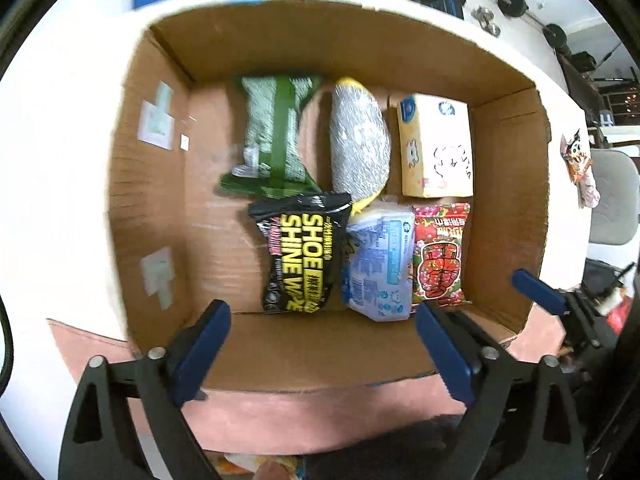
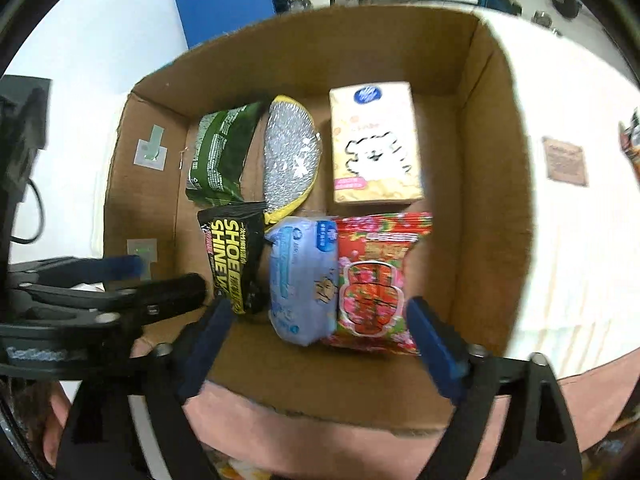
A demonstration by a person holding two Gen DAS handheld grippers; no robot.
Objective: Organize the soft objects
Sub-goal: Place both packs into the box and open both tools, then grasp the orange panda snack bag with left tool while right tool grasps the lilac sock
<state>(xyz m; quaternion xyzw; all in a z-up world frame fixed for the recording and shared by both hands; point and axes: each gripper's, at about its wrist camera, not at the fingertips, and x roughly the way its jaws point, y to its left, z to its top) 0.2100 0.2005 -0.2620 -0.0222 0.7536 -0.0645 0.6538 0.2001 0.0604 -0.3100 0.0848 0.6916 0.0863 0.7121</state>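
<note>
White table (image 1: 72,200), cluttered room behind.

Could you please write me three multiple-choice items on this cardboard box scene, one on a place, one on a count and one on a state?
1. Where does the black shoe shine pack lie in the cardboard box?
A. in front of the green pack
B. on top of the yellow tissue pack
C. outside the box

2. How many items lie in the box?
A. three
B. six
C. nine

3. How does the left gripper stand?
A. shut on the red pack
B. shut on nothing
C. open and empty

Answers:
1. A: it sits just nearer the camera than the green pack.
2. B: besides those three lie the silver scrubber, the blue pack and the red pack.
3. C: its blue fingers stand wide apart with nothing between them.
</note>
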